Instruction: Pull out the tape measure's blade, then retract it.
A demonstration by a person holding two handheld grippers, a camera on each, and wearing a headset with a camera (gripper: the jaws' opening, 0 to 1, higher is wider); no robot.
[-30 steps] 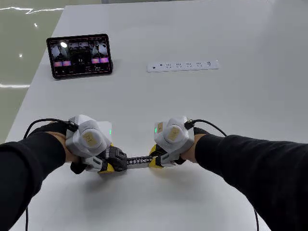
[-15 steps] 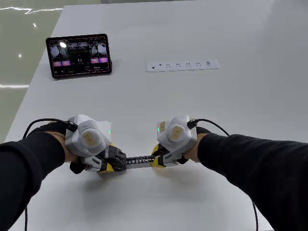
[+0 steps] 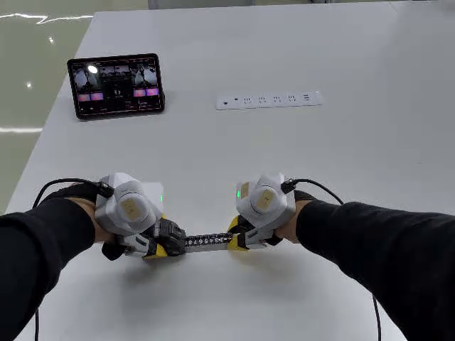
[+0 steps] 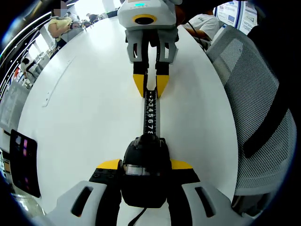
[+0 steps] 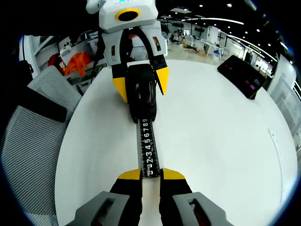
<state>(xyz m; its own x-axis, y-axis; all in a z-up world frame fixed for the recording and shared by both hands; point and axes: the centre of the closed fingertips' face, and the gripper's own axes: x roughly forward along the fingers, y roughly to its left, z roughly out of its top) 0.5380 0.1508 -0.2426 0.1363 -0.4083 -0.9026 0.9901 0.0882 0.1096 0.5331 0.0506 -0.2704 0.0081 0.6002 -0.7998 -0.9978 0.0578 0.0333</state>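
Head view looks down; gripper views (close, low) face each other, sharing the blade (image 4: pixel 150 115).

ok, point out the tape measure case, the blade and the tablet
tape measure case (image 4: pixel 143 170), left gripper view, top of the black housing.
blade (image 5: pixel 146 143), right gripper view, numbered face mid-length.
tablet (image 3: pixel 116 84), head view, middle of the screen.

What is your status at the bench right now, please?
Left gripper shut on tape measure case. Right gripper shut on blade, partly pulled out. Tablet, power strip far back, out of the way.
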